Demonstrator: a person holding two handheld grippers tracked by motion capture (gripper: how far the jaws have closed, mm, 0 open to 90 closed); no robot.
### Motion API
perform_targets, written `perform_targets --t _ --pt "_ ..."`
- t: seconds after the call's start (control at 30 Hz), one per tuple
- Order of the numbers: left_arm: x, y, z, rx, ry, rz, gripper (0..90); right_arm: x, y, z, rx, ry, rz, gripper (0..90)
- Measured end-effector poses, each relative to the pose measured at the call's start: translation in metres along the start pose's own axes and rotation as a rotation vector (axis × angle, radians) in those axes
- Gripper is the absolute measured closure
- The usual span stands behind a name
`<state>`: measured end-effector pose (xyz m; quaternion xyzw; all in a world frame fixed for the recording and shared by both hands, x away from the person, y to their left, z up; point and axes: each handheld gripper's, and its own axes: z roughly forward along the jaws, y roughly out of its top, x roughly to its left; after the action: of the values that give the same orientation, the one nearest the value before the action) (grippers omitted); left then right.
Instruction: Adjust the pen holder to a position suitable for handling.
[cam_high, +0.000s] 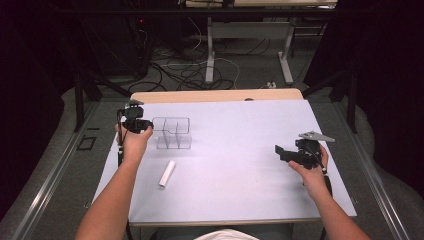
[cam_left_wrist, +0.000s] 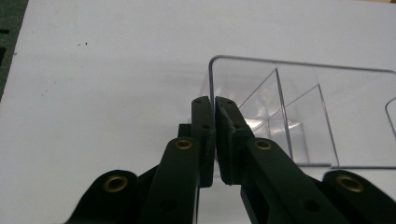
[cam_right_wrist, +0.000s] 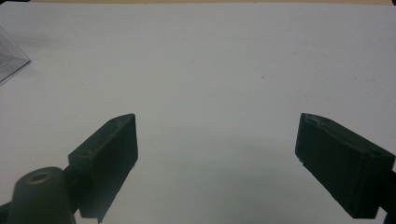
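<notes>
A clear plastic organizer box with several compartments stands on the left part of the white table. My left gripper is at its left end, shut on that end wall. In the left gripper view the two jaws stand almost together, with the thin clear wall of the box running down between them. A white tube lies on the table nearer the person than the box, apart from both grippers. My right gripper hovers at the right, open and empty.
A corner of the clear box shows at the far left of the right gripper view. A wooden strip runs along the table's far edge. Beyond it, cables and table legs stand on the floor.
</notes>
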<state>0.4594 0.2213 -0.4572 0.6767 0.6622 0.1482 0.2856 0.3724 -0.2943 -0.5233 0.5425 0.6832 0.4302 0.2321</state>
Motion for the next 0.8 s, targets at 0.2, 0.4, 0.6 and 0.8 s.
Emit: perform_targets --t 0.2,0.4,0.6,0.8 --pt "0.004 0.004 -0.010 -0.057 -0.031 0.015 82.1 0.001 0.000 0.000 0.001 0.002 -0.003 12.4" --pt "0.012 0.005 -0.006 -0.039 -0.005 0.013 89.6 0.001 0.000 0.001 0.003 0.003 -0.006 12.4" --pt "0.016 -0.003 0.007 -0.025 -0.031 -0.004 90.0 0.000 0.000 0.001 0.006 0.003 0.000 12.4" --pt "0.014 -0.006 0.010 -0.011 -0.026 0.002 90.0 0.000 0.000 0.002 0.006 0.004 -0.005 12.6"
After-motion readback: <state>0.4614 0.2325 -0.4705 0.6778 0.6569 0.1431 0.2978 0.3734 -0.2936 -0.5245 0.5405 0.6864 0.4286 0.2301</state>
